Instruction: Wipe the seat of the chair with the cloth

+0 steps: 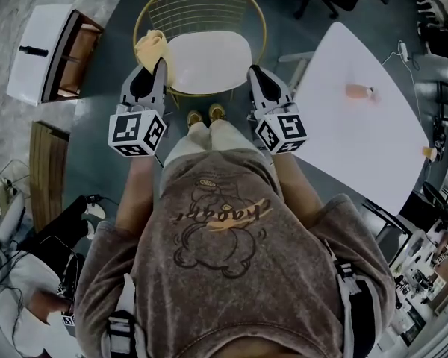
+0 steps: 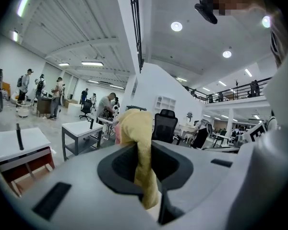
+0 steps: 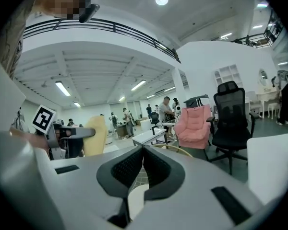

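Head view: left gripper [image 1: 159, 64] clamped on the yellow cloth [image 1: 150, 48] by the seat [image 1: 209, 64] edge, upper centre; right gripper [image 1: 254, 71] closed, empty (beside the seat). Wiping seems barely begun; whole seat remains.

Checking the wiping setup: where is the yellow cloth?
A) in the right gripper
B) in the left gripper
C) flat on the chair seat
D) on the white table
B: the yellow cloth sits pinched in the left gripper; the right gripper is shut on nothing.
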`<state>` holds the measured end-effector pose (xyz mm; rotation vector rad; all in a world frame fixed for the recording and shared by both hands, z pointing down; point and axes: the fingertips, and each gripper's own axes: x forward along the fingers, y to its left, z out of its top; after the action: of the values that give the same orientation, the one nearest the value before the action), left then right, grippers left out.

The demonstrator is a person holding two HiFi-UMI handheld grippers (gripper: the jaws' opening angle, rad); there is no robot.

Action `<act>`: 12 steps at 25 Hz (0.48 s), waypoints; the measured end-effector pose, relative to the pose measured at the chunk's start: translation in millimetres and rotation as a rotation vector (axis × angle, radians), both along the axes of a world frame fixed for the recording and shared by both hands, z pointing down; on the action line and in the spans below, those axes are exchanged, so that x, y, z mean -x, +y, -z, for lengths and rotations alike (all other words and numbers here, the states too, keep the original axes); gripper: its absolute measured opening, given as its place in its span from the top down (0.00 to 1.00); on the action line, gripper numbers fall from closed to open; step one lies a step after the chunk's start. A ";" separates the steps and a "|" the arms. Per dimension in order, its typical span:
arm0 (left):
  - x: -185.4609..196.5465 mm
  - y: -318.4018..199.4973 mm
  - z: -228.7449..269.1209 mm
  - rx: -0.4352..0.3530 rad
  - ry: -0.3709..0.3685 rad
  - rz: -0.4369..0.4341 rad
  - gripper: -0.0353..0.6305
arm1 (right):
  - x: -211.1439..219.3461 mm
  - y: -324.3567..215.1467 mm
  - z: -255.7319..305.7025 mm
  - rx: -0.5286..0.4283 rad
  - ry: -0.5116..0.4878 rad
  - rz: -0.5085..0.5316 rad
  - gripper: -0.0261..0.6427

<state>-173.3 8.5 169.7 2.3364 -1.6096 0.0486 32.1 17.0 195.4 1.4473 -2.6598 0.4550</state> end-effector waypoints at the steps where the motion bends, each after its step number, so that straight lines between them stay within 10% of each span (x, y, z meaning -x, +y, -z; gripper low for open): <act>1: -1.8 -3.2 -1.6 0.005 0.003 -0.003 0.86 | -2.1 -3.6 -1.9 0.004 -0.002 -0.005 0.92; 12: 2.4 -53.3 -42.5 0.064 0.011 0.006 0.86 | 1.4 -59.9 -35.8 0.022 0.024 -0.018 0.92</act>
<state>-175.7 -44.8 212.2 2.2804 -1.5860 0.0849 30.6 -42.8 231.2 1.4620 -2.6174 0.4637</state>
